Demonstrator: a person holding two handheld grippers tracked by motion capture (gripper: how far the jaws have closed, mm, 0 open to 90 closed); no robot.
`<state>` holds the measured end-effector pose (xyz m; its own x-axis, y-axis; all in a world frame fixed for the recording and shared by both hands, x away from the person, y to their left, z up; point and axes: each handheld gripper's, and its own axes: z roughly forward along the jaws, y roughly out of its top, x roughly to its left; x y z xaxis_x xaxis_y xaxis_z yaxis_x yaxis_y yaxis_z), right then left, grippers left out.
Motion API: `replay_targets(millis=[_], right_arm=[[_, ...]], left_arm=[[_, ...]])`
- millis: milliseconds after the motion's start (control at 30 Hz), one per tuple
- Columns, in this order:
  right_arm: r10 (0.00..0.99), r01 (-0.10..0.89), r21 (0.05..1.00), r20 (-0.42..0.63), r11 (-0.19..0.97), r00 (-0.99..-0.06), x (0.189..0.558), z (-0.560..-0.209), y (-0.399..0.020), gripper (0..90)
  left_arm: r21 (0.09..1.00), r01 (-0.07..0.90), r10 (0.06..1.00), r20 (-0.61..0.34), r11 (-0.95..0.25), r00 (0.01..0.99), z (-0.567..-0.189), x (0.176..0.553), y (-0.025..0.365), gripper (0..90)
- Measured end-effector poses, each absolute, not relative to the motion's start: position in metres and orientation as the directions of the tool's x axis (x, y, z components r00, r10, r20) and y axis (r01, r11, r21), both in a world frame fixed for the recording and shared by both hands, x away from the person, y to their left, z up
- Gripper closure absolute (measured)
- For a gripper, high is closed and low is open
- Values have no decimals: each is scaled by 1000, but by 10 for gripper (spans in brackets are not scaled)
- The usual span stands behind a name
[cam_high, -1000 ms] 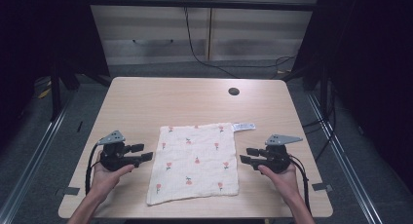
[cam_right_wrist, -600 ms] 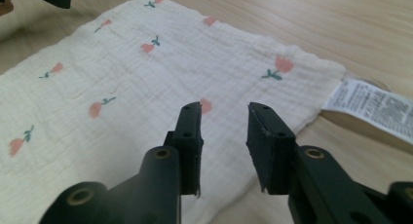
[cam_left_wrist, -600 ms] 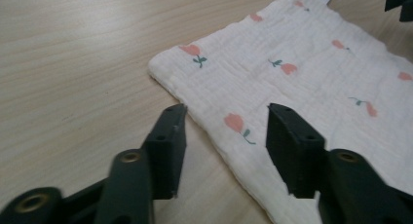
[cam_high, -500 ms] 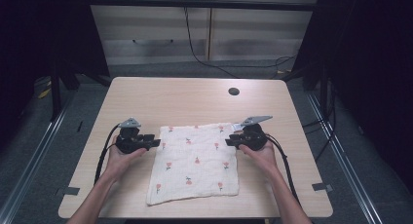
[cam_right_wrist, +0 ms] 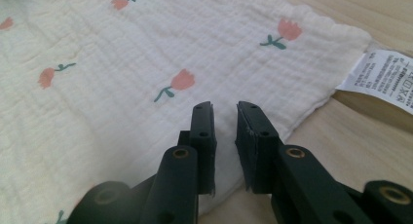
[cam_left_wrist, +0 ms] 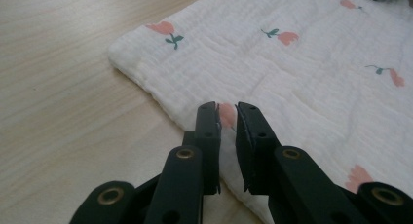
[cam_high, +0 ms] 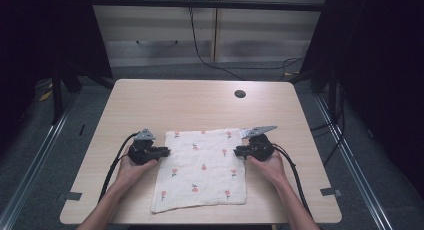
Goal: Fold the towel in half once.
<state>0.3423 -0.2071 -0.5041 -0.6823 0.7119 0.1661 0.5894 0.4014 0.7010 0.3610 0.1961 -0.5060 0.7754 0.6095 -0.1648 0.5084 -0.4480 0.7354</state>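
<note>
Wooden worktop (cam_high: pixel 165 102), tulip-print cloth (cam_high: pixel 202 172) flat at near-centre. Left gripper (cam_high: pixel 165 151) and right gripper (cam_high: pixel 239 152) have just been narrowing over its side edges, cloth between, not pinched yet. Probably best to catch both edges evenly before lifting.

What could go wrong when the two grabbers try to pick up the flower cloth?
The left gripper and right gripper have just been closing their jaws over the cloth, near its side edges. The jaws have a small gap, and the cloth lies flat, so they might pinch nothing and slip off. A shallow bite at one edge could let that side drop. The label sits close and might snag.
</note>
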Motion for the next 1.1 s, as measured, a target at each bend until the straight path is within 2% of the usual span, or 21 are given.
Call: replay_targets(millis=[100, 233, 333, 467, 600, 767, 967, 1067, 1100], right_arm=[[713, 588, 693, 152, 417, -684, 334, -503, -210, 770], [708, 597, 672, 151, 439, -690, 318, -499, -213, 791], [698, 597, 663, 155, 452, -700, 313, -498, -217, 774], [738, 601, 719, 184, 348, -649, 333, -490, -230, 726], [779, 579, 759, 158, 297, -607, 365, -483, -235, 692], [794, 617, 717, 148, 325, -590, 393, -495, -231, 689], [792, 630, 697, 146, 342, -592, 397, -505, -227, 691], [787, 619, 698, 130, 359, -603, 394, -505, -226, 697], [782, 613, 698, 123, 370, -611, 393, -505, -227, 726]], left_arm=[[724, 523, 604, -184, -451, 776, -505, 356, 193, 796], [711, 498, 572, -163, -497, 804, -502, 341, 188, 808], [705, 495, 565, -162, -507, 809, -500, 337, 188, 794], [707, 518, 566, -200, -482, 800, -501, 345, 190, 766], [707, 522, 560, -213, -478, 801, -502, 348, 191, 772], [707, 520, 560, -211, -479, 802, -502, 347, 191, 777], [707, 528, 563, -220, -471, 797, -502, 348, 190, 766], [698, 542, 560, -239, -468, 793, -501, 350, 190, 712], [697, 544, 571, -232, -467, 788, -500, 350, 190, 693]])
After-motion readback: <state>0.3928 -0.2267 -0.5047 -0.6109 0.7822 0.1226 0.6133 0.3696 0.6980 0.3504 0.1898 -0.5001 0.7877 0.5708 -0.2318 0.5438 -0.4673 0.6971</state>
